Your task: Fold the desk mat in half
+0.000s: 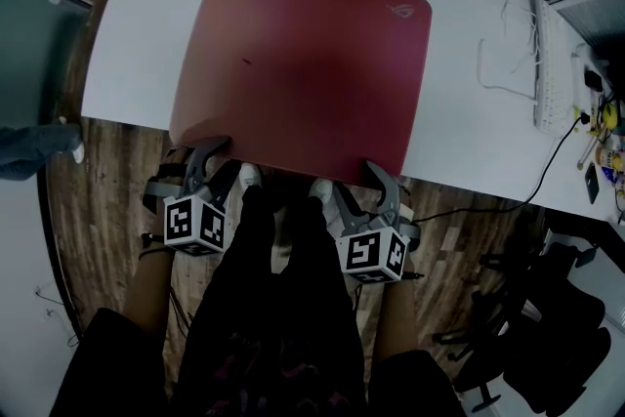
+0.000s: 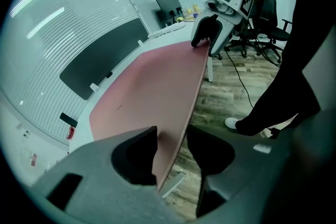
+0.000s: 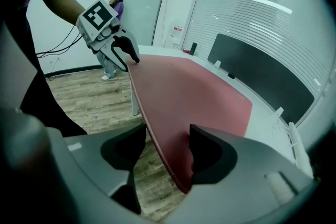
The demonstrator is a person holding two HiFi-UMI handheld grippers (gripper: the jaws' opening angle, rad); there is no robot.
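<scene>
A dark red desk mat [image 1: 303,63] lies flat on the white table [image 1: 469,142], its near edge sticking out past the table's front edge. My left gripper [image 1: 220,159] is at the mat's near left corner. In the left gripper view its jaws [image 2: 172,144] stand apart with the mat's edge [image 2: 184,113] between them, and a gap shows beside the mat. My right gripper [image 1: 366,186] is at the near right corner. Its jaws [image 3: 167,147] also straddle the mat's edge [image 3: 157,134] without pressing on it.
A white keyboard [image 1: 545,63] and a looped cable [image 1: 503,63] lie at the table's right end. A black office chair [image 1: 527,327] stands on the wood floor at the right. The person's dark legs [image 1: 283,308] are between the grippers. Another person [image 3: 113,5] stands far off.
</scene>
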